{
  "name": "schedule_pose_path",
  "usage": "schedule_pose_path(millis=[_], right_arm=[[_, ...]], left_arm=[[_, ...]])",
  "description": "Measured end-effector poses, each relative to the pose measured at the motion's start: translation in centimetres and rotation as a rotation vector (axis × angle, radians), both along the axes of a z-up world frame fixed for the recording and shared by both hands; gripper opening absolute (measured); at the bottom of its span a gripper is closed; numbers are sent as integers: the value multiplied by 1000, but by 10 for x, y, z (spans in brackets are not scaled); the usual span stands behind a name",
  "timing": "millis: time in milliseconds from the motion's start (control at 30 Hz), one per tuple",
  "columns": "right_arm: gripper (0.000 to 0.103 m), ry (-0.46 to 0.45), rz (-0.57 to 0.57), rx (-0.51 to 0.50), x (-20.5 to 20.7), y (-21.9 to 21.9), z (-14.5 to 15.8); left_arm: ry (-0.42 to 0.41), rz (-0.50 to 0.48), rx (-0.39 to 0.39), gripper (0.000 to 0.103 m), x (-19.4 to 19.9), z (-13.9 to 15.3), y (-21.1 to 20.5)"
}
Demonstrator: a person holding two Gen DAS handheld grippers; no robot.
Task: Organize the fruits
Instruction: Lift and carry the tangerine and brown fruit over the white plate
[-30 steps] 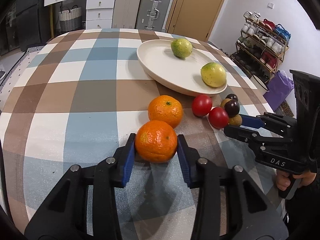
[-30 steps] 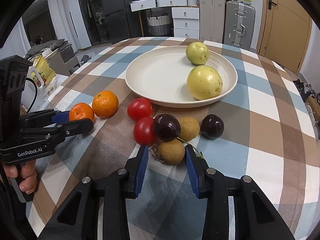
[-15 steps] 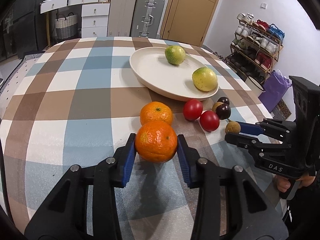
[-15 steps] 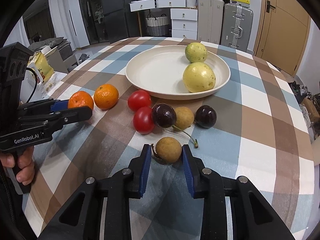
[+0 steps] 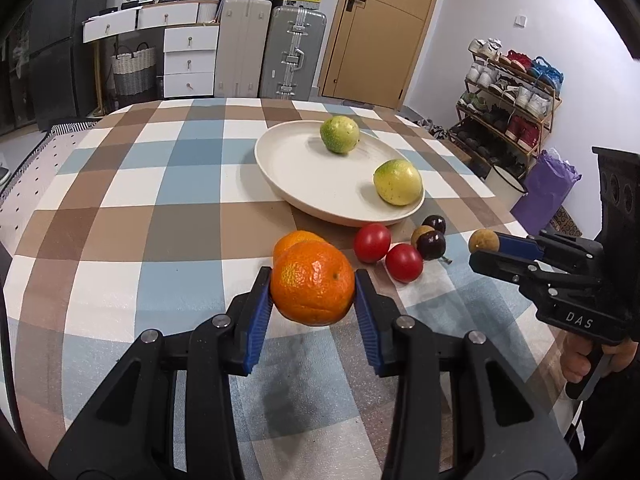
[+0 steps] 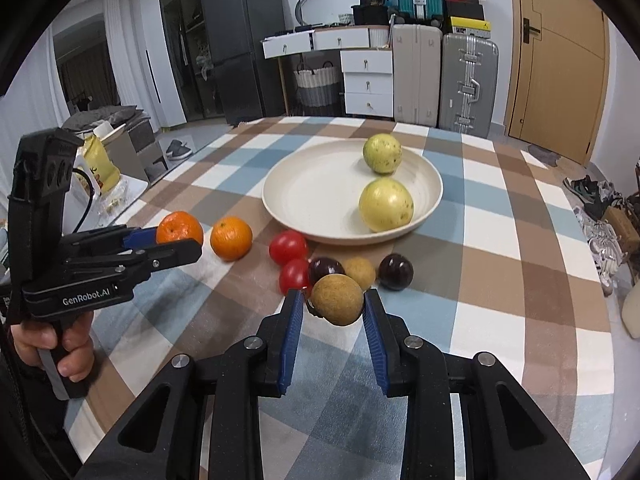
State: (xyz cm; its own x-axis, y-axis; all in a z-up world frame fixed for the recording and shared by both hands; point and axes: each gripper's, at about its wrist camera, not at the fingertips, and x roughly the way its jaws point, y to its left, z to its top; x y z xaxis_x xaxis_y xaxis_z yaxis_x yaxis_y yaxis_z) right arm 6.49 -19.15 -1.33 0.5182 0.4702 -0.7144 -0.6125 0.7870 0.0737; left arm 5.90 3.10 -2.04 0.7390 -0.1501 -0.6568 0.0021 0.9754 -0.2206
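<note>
I've got left gripper [image 5: 313, 294] clamped on mandarin [image 5: 312, 283], right gripper [image 6: 331, 312] on longan [image 6: 337, 299], both lifted clear for the plate [image 5: 304, 184]

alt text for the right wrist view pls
The right tool grips a small brown round fruit above a checked tablecloth. Beyond lie tomatoes, dark fruits, an orange and a cream plate holding two yellow-green fruits.
</note>
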Motion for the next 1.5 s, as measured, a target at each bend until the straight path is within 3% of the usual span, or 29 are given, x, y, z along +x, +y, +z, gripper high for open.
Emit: schedule_pose_path(millis=[600,1033,1500], right_arm=[[31,-74,18,86,23,-7,32],[31,-95,-6,127,51,-11,45],[31,-92,-3,168,77,4,38]], left_arm=[[-60,5,47,37,9,25,-21],[-119,18,59,37,47,46,-26],[-118,2,78,37,94,47,-28]])
